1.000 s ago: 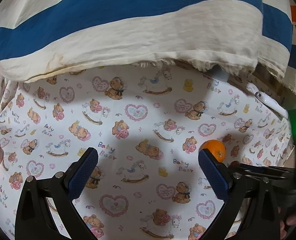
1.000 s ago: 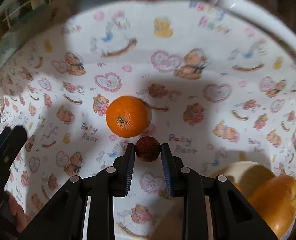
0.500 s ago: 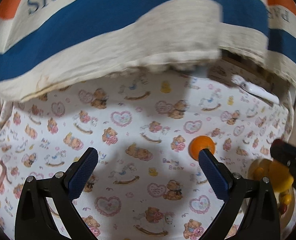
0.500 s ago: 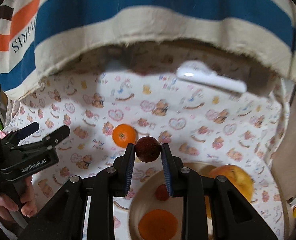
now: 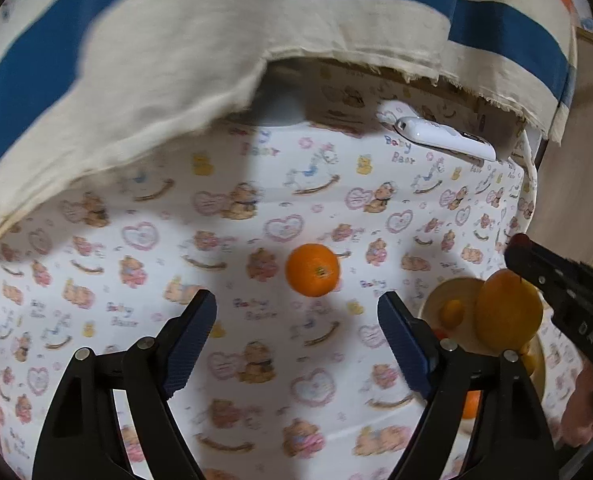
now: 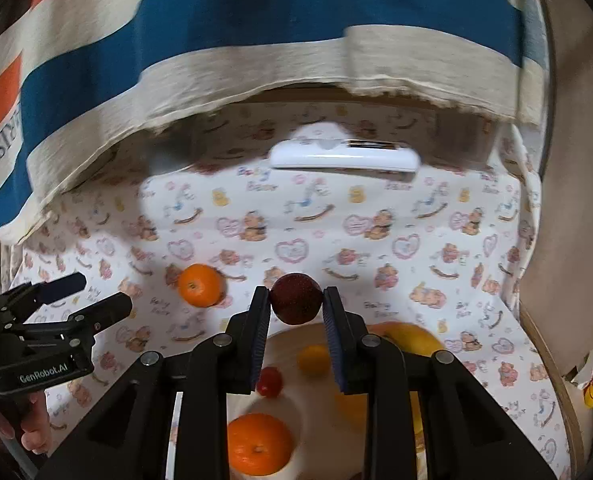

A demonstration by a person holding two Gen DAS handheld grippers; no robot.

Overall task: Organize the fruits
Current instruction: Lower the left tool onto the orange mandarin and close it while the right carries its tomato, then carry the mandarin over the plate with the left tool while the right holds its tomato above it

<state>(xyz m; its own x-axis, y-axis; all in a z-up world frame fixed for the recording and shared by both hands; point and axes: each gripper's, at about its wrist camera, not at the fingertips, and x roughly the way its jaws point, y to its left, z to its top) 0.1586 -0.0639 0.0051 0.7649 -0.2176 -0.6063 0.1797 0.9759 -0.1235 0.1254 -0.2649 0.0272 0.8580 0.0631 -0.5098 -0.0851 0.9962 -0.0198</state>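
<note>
1. Left wrist view: the left claw [image 5: 296, 320] hangs over the table's bear-print cloth [image 5: 256, 216] with its jaws still fairly wide but closing, and nothing is between them. A loose orange [image 5: 313, 269] lies on the cloth just beyond the fingertips, a little right of centre. At the right edge sits the pale bowl [image 5: 448, 292], already holding a large yellow-orange fruit [image 5: 508, 312] and smaller pieces. The right claw's dark body crosses in front of it. A white remote-like device [image 5: 444, 138] lies at the far side, under a striped hanging cloth [image 5: 176, 60].

2. Right wrist view: the right claw [image 6: 296, 300] is nearly shut, its pads pressing both sides of a small dark-red fruit [image 6: 296, 298], held above the bowl's [image 6: 292, 340] far rim. Inside the bowl are an orange at the near side [image 6: 258, 448], a small red fruit [image 6: 269, 387], a small yellow fruit [image 6: 313, 358] and the large yellow-orange one [image 6: 408, 338]. The loose orange [image 6: 199, 285] lies on the cloth to the left, near the left claw [image 6: 84, 294].

3. Progress, as I judge it: most fruit is already gathered. The dark-red fruit still needs releasing into the bowl, and the loose orange looks like the last piece to collect.
</note>
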